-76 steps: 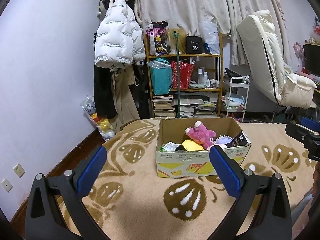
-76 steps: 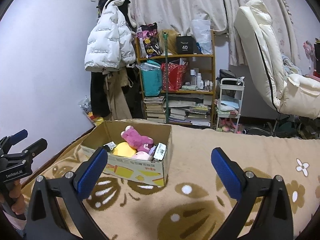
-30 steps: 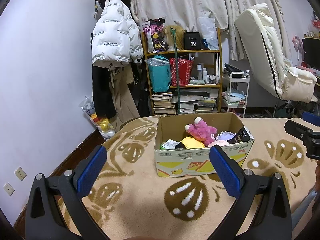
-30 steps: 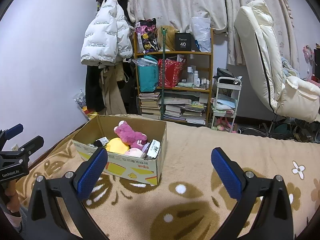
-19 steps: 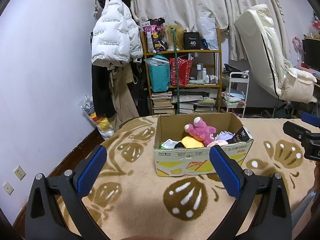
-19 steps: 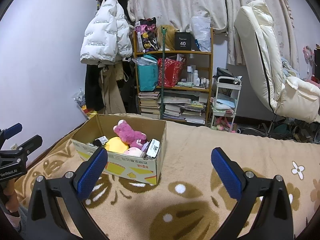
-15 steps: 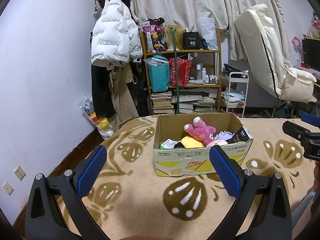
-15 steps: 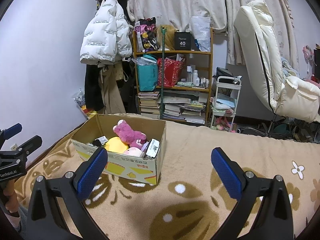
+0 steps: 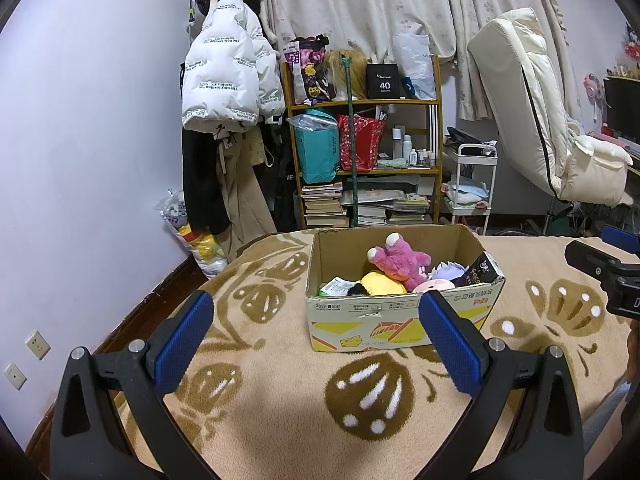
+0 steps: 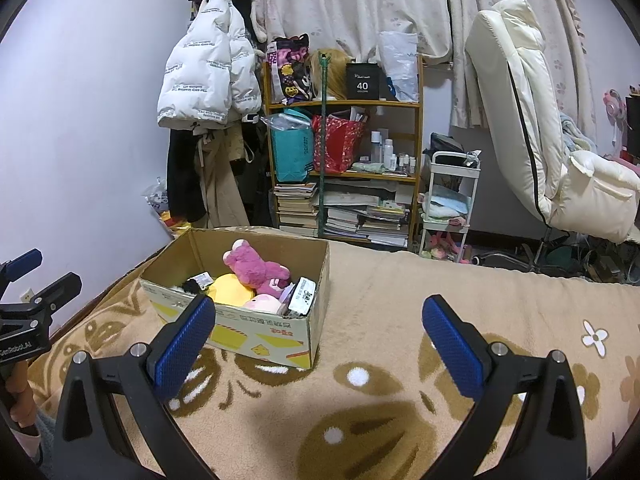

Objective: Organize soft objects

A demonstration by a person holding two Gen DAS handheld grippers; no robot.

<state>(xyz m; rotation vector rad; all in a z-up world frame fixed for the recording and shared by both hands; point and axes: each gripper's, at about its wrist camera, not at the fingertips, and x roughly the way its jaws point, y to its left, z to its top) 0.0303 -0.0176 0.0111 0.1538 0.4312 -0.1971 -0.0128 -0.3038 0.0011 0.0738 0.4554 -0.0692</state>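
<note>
A tan blanket (image 9: 280,412) with brown butterfly shapes spreads over the surface in a cluttered bedroom, and both grippers hover low above it. In the left wrist view the left gripper (image 9: 316,340) fills the 6 o'clock edge, its blue-padded fingers (image 9: 182,338) spread wide apart with nothing between them; the right gripper (image 10: 318,340) looks the same in its own view, fingers (image 10: 450,344) wide apart and empty. Just beyond the left gripper, toward 1 o'clock, a cardboard box (image 9: 360,320) stands open on the blanket; from the right wrist it sits at 11 o'clock (image 10: 256,332). Inside, a pink plush toy (image 9: 396,260) lies on top of the pile, touching a yellow plush (image 9: 380,284) below it, with a pale purple plush (image 9: 450,270) and a dark packet (image 9: 482,272) at the box's right end. The right gripper's tip shows at 3 o'clock in the left view, well apart from the box. Farther off at 12 o'clock, a wooden shelf (image 9: 360,100) holds books, a teal bag (image 9: 318,152) and a red bag (image 9: 362,142). A white puffer jacket (image 9: 224,76) hangs at 11 o'clock, a cream recliner chair (image 9: 532,112) leans at 2 o'clock, and floral curtains (image 9: 360,4) cover the far wall.
</note>
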